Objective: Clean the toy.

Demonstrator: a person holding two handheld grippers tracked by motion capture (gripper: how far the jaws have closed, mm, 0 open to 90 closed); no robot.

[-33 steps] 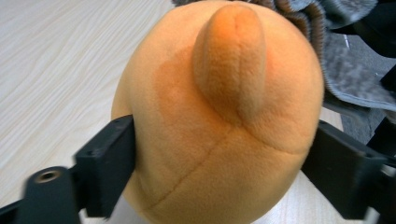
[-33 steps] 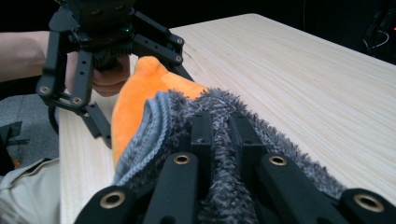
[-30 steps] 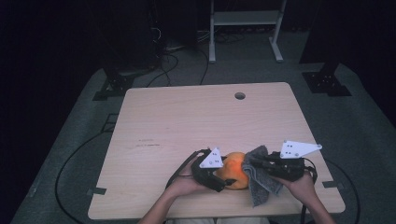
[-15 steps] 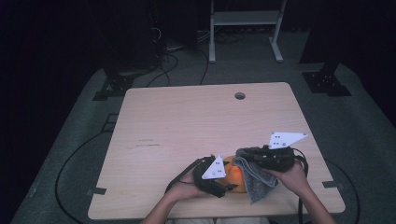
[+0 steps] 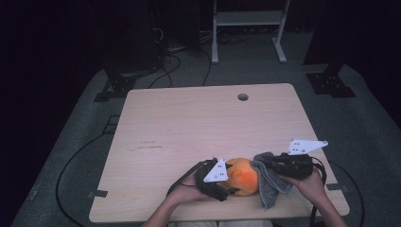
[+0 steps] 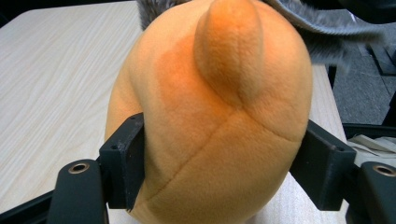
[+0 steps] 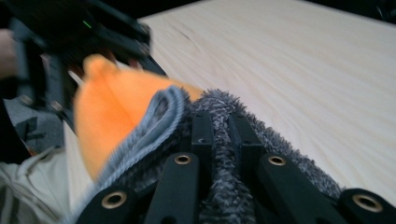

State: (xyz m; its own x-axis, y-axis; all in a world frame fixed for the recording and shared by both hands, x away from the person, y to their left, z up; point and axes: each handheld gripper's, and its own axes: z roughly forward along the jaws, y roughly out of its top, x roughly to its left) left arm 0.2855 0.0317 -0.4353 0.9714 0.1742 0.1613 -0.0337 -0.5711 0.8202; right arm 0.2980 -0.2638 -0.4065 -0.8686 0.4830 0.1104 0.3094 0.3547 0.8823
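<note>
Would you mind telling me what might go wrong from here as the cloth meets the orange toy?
The left gripper squeezes the soft orange plush toy only at its sides, so a push from the cloth might twist it loose. The grey cloth, pinched in the right gripper, hangs near the table front edge and may snag there.

There was one wooden table (image 5: 189,137), and on it lay one orange plush toy (image 5: 243,176) and one grey fuzzy cloth (image 5: 268,187). Two grippers were counted, the left gripper (image 5: 226,185) and the right gripper (image 5: 265,163), each carrying one grey three-cornered plate. The table had one round hole (image 5: 243,97) near its far edge.
</note>
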